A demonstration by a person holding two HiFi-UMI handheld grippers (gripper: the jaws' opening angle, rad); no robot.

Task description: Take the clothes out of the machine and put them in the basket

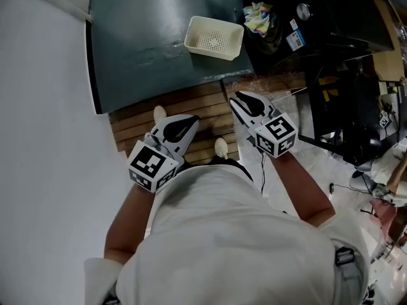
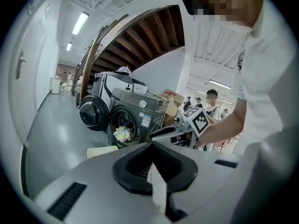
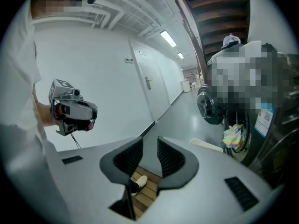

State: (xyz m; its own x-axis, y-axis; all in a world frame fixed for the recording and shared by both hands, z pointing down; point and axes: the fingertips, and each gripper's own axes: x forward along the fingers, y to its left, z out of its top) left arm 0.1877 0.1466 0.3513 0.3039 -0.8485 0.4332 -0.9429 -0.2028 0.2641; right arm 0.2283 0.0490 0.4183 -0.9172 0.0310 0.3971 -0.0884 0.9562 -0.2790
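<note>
Two empty tools, left tool (image 2: 152,143) closed, right tool (image 3: 150,140) narrowly apart, clothes (image 2: 122,133) in machine (image 2: 140,107), its stickers (image 2: 146,121) unreadable

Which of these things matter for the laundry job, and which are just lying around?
For the job: clothes, washing machine, basket, left hand-held gripper, right hand-held gripper.
Just lying about: wooden boards, cardboard box.

The dark floor (image 1: 140,43) carries a white basket (image 1: 215,53) near a slatted wooden platform (image 1: 191,103).
</note>
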